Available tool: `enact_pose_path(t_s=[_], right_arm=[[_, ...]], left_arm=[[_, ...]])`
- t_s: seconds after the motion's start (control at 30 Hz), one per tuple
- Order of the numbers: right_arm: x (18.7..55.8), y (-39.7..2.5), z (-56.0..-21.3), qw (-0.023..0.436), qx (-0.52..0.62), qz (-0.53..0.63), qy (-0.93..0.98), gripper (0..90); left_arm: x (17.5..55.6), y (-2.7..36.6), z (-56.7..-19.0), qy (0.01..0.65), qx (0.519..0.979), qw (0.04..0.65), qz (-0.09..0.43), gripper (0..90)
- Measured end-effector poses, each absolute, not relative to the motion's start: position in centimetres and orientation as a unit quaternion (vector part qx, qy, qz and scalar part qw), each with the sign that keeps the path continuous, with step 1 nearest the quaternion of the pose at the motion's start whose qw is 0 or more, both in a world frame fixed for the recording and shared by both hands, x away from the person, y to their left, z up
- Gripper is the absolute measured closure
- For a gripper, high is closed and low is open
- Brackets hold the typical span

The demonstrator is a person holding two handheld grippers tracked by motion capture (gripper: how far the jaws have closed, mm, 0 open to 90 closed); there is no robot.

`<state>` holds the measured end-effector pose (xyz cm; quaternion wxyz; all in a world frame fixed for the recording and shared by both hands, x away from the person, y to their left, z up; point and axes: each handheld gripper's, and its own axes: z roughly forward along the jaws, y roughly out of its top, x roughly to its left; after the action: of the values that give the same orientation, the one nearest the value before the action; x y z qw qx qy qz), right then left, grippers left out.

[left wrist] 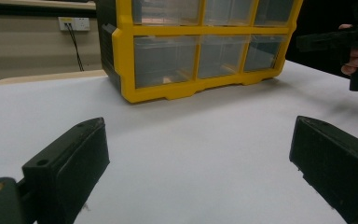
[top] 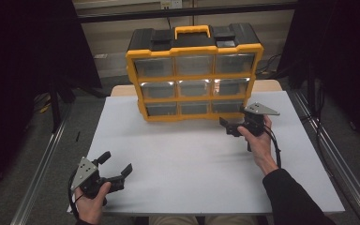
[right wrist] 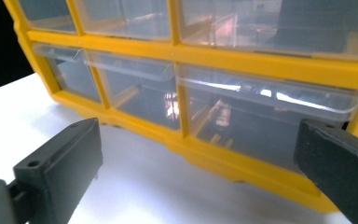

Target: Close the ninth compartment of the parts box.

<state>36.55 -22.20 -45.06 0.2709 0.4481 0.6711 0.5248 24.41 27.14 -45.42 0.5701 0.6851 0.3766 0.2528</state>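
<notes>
Nearest the high camera, the left gripper [top: 117, 169] rests low on the white counter [top: 187, 164], well in front of the storage cabinet [top: 194, 70], its fingers [left wrist: 70, 158] spread wide with nothing between them. The yellow-framed cabinet, with a black top, a carry handle and nine clear drawers, stands upright at the far edge of the counter. The right gripper [top: 228, 126] is held just before the cabinet's bottom row, fingers [right wrist: 60, 163] also open and empty, aimed at the bottom-right drawer [right wrist: 270, 116], whose clear lip juts forward just ahead of them.

The step in hand looks like opening that drawer. To do it well, bring the right gripper in level, close one finger above and one below the lip rather than on the yellow frame, and pull straight out toward the person. The cabinet may slide or tip forward, so bracing its top with the left gripper would help.
</notes>
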Motion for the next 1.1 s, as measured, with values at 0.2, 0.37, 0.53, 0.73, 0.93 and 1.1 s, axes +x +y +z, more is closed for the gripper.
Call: enact_pose_path(t_s=[0.2, 0.37, 0.53, 0.73, 0.93, 1.1], right_arm=[[35.7, -22.6, -44.9, 0.274, 0.443, 0.524, 0.674, 0.1], [34.9, -22.7, -45.1, 0.266, 0.439, 0.527, 0.677, 0.1], [34.2, -22.9, -44.8, 0.269, 0.440, 0.528, 0.675, 1.2], [33.0, -23.4, -44.7, 0.287, 0.444, 0.525, 0.666, 1.9], [31.6, -24.0, -44.3, 0.291, 0.445, 0.529, 0.661, 1.3], [30.5, -24.5, -44.1, 0.298, 0.441, 0.527, 0.662, 1.2]], left_arm=[[24.6, 27.1, -45.5, 0.377, 0.685, 0.572, 0.249, 4.3], [24.7, 27.1, -45.6, 0.379, 0.685, 0.570, 0.248, 4.3], [24.5, 27.1, -45.5, 0.377, 0.685, 0.571, 0.250, 4.3], [24.3, 27.2, -45.4, 0.376, 0.684, 0.570, 0.255, 4.3], [24.2, 27.1, -45.4, 0.377, 0.682, 0.575, 0.250, 4.3], [24.2, 27.2, -45.3, 0.376, 0.683, 0.574, 0.251, 4.3]])
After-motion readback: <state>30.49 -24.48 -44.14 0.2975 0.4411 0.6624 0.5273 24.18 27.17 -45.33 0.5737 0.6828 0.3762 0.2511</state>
